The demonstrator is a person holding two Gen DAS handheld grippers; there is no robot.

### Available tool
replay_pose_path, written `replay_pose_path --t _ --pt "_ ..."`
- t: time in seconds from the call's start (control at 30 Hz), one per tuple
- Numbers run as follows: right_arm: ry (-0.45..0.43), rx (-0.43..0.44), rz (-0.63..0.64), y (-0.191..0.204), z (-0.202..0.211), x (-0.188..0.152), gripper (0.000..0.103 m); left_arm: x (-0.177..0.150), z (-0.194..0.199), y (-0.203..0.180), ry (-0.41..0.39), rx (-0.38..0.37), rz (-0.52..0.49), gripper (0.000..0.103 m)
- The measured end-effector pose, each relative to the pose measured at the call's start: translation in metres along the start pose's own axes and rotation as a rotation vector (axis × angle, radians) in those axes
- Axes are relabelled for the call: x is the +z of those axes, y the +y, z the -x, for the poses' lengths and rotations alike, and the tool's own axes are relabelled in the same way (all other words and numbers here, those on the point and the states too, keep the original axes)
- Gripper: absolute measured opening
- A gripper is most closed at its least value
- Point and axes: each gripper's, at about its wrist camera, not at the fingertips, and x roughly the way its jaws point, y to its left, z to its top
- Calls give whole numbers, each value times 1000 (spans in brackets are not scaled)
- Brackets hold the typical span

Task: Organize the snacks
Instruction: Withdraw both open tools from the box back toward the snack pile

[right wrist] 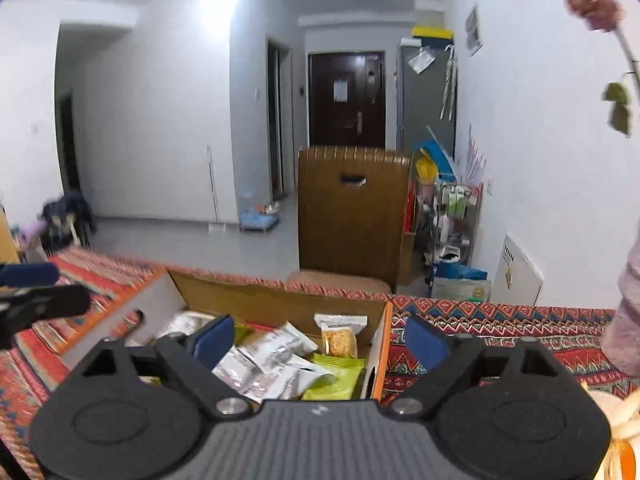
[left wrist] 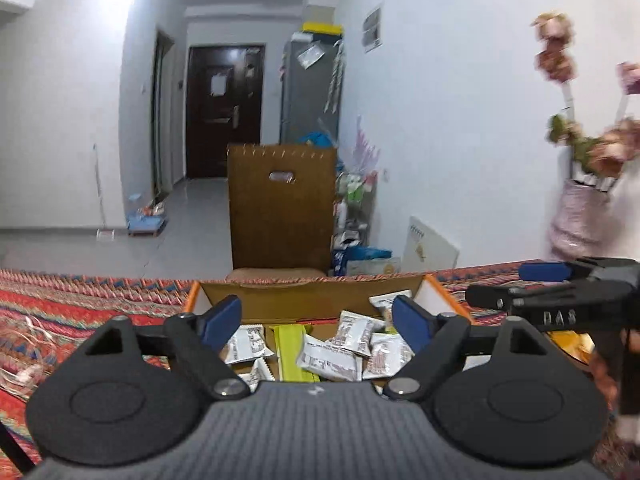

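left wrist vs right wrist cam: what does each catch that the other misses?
Left wrist only: a pink vase holding dried flowers, and the right claw at the frame's right edge.

Right wrist only: a dark doorway at far left, a pile of clothes on the floor, and the left claw at the left edge.

Both: the open cardboard box of snack packets, the patterned tablecloth, the brown chair, the dark door.

This is a lived-in home, an apartment's main room. Straight ahead of the gripper, past a table under a patterned woven tablecloth (right wrist: 500, 320), a tiled floor runs to a dark front door (right wrist: 346, 98). A grey refrigerator (right wrist: 426, 96) stands right of the door, a cluttered wire rack (right wrist: 454, 216) nearer, and a brown chair back (right wrist: 352, 208) faces the table.
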Motion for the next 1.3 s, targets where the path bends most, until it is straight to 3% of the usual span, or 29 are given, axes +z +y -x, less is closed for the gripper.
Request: replay_pose_path --t 0.07,0.27,0.57,0.7,0.83,1.0,1.3 --pt "14 -3 29 5 19 -1 92 -4 27 0 -20 -7 -19 94" --pt "-4 -69 120 30 106 -31 97 -35 104 -3 -12 -14 -43 99" --pt "9 -80 102 81 224 -121 97 -98 220 8 5 50 29 102" --pt "16 -140 43 103 267 -176 97 -138 259 2 52 66 73 103" --pt "76 -136 4 124 296 -228 97 -176 281 -7 138 37 89 103" --pt "150 -117 10 142 316 -267 97 -208 295 -14 208 19 89 103" --pt "149 -129 -12 136 320 -269 97 -208 297 -14 202 28 87 103"
